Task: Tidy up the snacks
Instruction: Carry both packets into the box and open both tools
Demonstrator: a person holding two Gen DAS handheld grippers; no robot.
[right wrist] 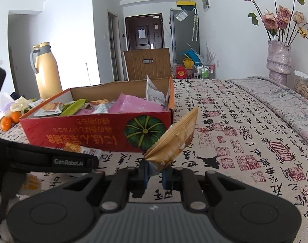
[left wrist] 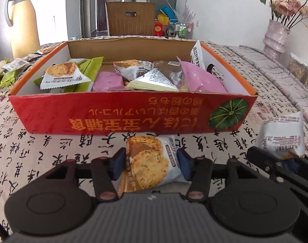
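My left jaws (left wrist: 151, 165) are pinching a white cake-print snack packet (left wrist: 147, 162) at bottom centre, on the calligraphy-print table (left wrist: 52, 151) just in front of the red cardboard box (left wrist: 121, 115). My right jaws (right wrist: 156, 177) are clamping a crumpled tan snack wrapper (right wrist: 174, 139), sticking up mid-frame.

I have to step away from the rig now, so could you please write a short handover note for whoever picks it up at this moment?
Left gripper: pads pressed on a snack packet lying on the tablecloth just in front of the red box.
Right gripper: shut on the corner of a second packet, held up off the cloth beside the box.
Done: the box already holds many packets, pink, green and white.
Left: drop both held packets into the box, then collect the loose ones lying beyond its far left corner, near the flask.
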